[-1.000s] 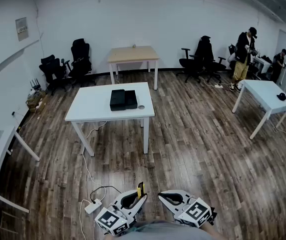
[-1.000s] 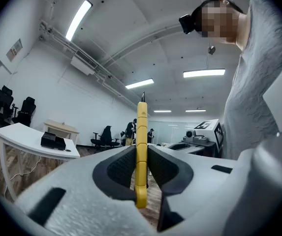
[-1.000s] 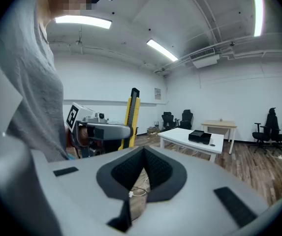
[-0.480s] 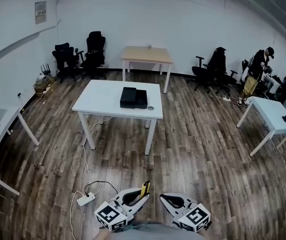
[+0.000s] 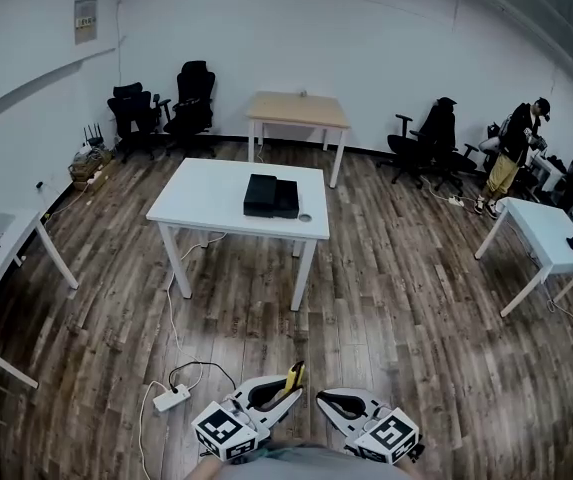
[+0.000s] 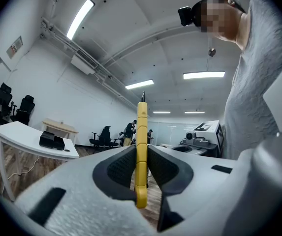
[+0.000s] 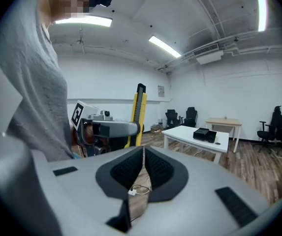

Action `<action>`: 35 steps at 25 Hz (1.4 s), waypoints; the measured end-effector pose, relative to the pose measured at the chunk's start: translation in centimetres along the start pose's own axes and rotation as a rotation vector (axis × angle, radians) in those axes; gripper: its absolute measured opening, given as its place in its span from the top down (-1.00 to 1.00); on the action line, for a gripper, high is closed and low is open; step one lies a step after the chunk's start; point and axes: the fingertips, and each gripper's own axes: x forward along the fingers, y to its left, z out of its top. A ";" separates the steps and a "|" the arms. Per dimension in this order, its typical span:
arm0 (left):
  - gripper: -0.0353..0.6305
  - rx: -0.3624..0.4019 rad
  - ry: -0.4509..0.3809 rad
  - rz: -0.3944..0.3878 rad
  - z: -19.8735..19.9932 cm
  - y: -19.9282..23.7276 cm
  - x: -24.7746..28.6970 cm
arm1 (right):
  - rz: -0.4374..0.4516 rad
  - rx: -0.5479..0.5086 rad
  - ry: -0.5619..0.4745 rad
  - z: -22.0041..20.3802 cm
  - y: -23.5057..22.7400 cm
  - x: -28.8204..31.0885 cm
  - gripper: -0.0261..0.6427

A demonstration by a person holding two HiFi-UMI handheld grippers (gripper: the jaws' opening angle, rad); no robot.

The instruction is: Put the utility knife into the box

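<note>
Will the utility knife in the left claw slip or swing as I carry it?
Probably rigid: the utility knife stands straight, unbent. It may pivot, since the left claw pinches only its narrow lower half.

Open floor ahead, cable low on the left

Bare wooden floor (image 5: 386, 298) stretches from the person to the white table (image 5: 206, 208). A power strip (image 5: 172, 399) and its cable (image 5: 171, 313) lie across the boards on the left. On the tabletop stand only the black box (image 5: 271, 196) and a small round thing (image 5: 305, 218) just beside it, so the left half and near edge are free.
</note>
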 end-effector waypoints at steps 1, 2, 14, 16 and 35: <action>0.64 -0.001 -0.001 0.001 0.1 0.2 0.0 | 0.000 -0.005 -0.003 -0.1 -0.1 0.2 0.83; 0.64 -0.002 -0.002 0.004 0.1 0.4 -0.1 | 0.000 -0.006 -0.007 -0.1 -0.1 0.3 0.83; 0.64 -0.013 -0.007 0.058 0.2 3.1 -1.9 | 0.018 0.016 -0.012 0.9 0.1 2.4 0.83; 0.64 -0.011 -0.005 0.059 0.3 3.4 -2.1 | 0.026 0.012 -0.025 0.7 0.1 3.0 0.83; 0.64 -0.045 0.027 0.042 -0.7 5.5 -0.4 | 0.015 0.074 -0.027 0.9 -2.6 4.2 0.83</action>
